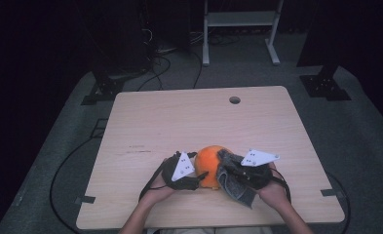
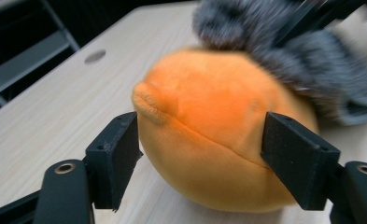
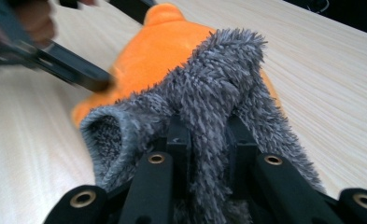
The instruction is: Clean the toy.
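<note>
Orange plush toy (image 1: 210, 161) sits on the table (image 1: 199, 117) toward its six o'clock edge in the high view, flanked by the left gripper (image 1: 195, 178) at its nine o'clock and the right gripper (image 1: 229, 165) at its three o'clock, which carries a grey fuzzy cloth (image 1: 233, 183).

In the left gripper view, the plush (image 2: 214, 135) lies between the parted jaws; the pads stand either side without visibly squeezing it.

In the right gripper view, the jaws are clamped tight on the grey cloth (image 3: 218, 93), draped over the plush (image 3: 153, 51).

Risk, as I judge it: with the left jaws loose, tugging the cloth could roll the round toy away.

Count: one plush, one cloth, two grippers.
</note>
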Available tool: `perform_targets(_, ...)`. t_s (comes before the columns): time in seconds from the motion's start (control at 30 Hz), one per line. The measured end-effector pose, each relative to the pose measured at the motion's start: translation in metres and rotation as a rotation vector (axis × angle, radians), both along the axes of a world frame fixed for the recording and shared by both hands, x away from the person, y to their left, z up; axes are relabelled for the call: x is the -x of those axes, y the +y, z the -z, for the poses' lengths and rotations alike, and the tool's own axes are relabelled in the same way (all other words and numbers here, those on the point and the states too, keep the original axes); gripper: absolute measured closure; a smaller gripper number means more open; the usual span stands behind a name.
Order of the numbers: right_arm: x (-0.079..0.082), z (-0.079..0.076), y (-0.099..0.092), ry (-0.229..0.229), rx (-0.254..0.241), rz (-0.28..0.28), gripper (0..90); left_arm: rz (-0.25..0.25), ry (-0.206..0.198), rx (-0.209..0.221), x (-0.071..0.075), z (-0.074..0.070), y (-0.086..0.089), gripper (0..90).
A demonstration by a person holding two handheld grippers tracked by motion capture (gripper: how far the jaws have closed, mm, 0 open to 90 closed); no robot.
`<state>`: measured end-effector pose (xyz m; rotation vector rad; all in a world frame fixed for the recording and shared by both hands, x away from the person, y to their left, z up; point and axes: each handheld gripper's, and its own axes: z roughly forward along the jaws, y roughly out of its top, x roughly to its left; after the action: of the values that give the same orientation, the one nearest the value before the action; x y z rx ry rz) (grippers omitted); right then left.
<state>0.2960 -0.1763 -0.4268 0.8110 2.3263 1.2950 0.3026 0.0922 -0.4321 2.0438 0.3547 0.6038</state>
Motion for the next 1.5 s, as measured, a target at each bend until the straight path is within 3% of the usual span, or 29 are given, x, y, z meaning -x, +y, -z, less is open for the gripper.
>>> perform_targets(0.1,-0.005,0.000,-0.006,-0.005,0.007,0.027,74.6,0.015,0.035,0.049,0.000,-0.002,0.004,51.4)
perform_targets(0.13,-0.005,0.000,-0.009,0.002,0.018,0.035,74.7,0.008,0.051,0.021,-0.001,0.001,-0.001,54.6)
perform_targets(0.17,-0.006,0.000,-0.011,0.001,0.038,0.046,74.8,-0.003,0.041,0.014,-0.001,0.002,-0.003,55.2)
perform_targets(0.27,-0.004,0.000,-0.017,-0.012,0.091,0.106,75.0,-0.013,0.042,0.023,-0.001,0.002,-0.003,55.3)
perform_targets(0.33,0.004,-0.005,-0.016,-0.054,0.082,0.091,74.9,-0.012,0.047,0.036,-0.003,0.004,-0.002,55.3)
perform_targets(0.37,0.004,-0.005,-0.016,-0.054,0.082,0.091,74.9,-0.012,0.047,0.036,-0.003,0.004,-0.002,55.3)
perform_targets(0.4,0.016,-0.011,-0.006,-0.087,0.042,0.017,74.8,-0.013,0.052,0.044,-0.004,0.004,-0.002,55.1)
perform_targets(0.43,0.016,-0.011,-0.006,-0.087,0.042,0.017,74.8,-0.016,0.057,0.050,-0.004,0.005,-0.002,55.1)
perform_targets(0.47,0.022,-0.012,0.006,-0.094,0.050,-0.039,74.3,-0.030,0.065,0.053,-0.005,0.006,-0.003,54.6)
perform_targets(0.57,0.024,-0.008,0.016,-0.087,0.069,-0.066,73.8,-0.041,0.065,0.042,-0.005,0.007,-0.002,53.9)
perform_targets(0.63,0.020,-0.004,0.016,-0.074,0.078,-0.064,74.0,-0.043,0.070,0.042,-0.007,0.008,-0.001,53.4)
perform_targets(0.67,0.015,-0.002,0.009,-0.055,0.070,-0.031,74.2,-0.048,0.080,0.055,-0.008,0.008,0.000,53.2)
perform_targets(0.77,0.011,0.000,0.001,-0.055,0.098,0.017,74.2,-0.051,0.088,0.066,-0.009,0.009,0.000,53.1)
perform_targets(0.8,0.009,0.002,-0.006,-0.047,0.103,0.057,74.6,-0.057,0.087,0.067,-0.008,0.008,0.000,53.1)
perform_targets(0.87,0.010,0.001,-0.007,-0.060,0.103,0.061,74.7,-0.060,0.088,0.068,-0.009,0.008,-0.001,53.2)
perform_targets(0.97,0.027,-0.007,0.012,-0.097,0.076,-0.040,74.6,-0.059,0.102,0.077,-0.010,0.009,-0.001,53.2)
perform_targets(1.03,0.032,-0.007,0.019,-0.104,0.090,-0.071,74.5,-0.060,0.103,0.082,-0.011,0.009,-0.001,53.2)
perform_targets(1.07,0.034,-0.003,0.029,-0.105,0.130,-0.094,74.2,-0.060,0.104,0.075,-0.011,0.009,0.000,53.1)
perform_targets(1.2,0.025,0.004,0.022,-0.073,0.116,-0.082,74.3,-0.062,0.118,0.080,-0.012,0.010,0.001,52.7)
perform_targets(1.27,0.016,0.007,0.008,-0.085,0.154,0.004,74.2,-0.059,0.112,0.062,-0.012,0.014,-0.002,52.3)
perform_targets(1.3,0.016,0.007,0.008,-0.085,0.154,0.004,74.2,-0.059,0.112,0.062,-0.012,0.014,-0.002,52.3)
perform_targets(1.33,0.011,0.007,-0.002,-0.073,0.152,0.048,74.4,-0.059,0.107,0.060,-0.011,0.014,-0.004,52.4)
perform_targets(1.5,0.013,0.006,0.003,-0.066,0.139,0.014,74.4,-0.074,0.115,0.067,-0.012,0.014,-0.002,47.1)
